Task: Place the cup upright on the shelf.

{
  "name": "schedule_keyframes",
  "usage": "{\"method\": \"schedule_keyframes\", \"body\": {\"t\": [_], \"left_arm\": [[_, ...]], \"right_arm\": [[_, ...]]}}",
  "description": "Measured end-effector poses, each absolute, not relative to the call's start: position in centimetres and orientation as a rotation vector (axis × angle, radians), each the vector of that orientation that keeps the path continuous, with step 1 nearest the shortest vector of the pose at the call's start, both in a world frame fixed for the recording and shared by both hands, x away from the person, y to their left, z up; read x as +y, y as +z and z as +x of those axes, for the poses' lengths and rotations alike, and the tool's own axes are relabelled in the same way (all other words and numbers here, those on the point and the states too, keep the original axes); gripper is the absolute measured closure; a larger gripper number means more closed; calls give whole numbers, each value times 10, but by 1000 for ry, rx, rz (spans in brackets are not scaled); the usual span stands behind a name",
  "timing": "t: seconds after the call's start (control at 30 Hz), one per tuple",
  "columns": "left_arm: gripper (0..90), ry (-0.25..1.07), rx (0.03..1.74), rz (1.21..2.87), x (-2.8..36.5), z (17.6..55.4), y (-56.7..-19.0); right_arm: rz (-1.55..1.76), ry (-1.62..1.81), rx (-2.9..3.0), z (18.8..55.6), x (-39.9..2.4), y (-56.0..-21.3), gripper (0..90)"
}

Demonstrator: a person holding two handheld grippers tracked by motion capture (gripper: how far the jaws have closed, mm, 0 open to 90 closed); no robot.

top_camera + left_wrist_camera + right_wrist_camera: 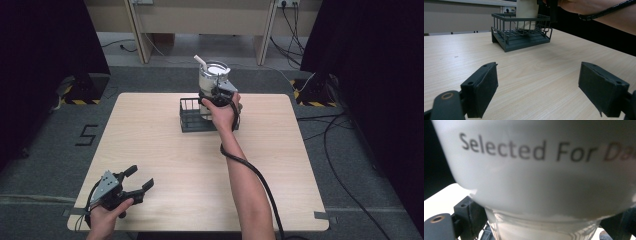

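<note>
Your right hand-held gripper (pixel 218 93) clamps the white printed paper cup with lid and straw (pixel 212 80), upper centre, over the dark wire basket (pixel 189 116). Excess squeeze may crush it; its base can snag the rim. Left hand-held gripper (pixel 134 181) stands wide open.

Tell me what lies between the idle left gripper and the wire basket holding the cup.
Nothing: bare wooden table runs from the left gripper to the basket, in the high and left gripper views.
</note>
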State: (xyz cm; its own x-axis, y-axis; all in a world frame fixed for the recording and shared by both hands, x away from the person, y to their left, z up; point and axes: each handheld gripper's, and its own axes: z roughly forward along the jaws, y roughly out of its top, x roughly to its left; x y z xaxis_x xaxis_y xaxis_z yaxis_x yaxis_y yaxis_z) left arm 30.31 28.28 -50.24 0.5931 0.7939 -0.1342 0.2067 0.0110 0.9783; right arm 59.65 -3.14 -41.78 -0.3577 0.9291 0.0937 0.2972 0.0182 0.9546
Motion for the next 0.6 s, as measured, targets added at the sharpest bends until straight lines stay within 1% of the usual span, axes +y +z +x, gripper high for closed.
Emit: {"method": "schedule_keyframes", "body": {"t": [0.6], "left_arm": [[152, 565, 872, 1531, 283, 303, -502]], "right_arm": [[1238, 1350, 1715, 597, -31, -425, 100]]}}
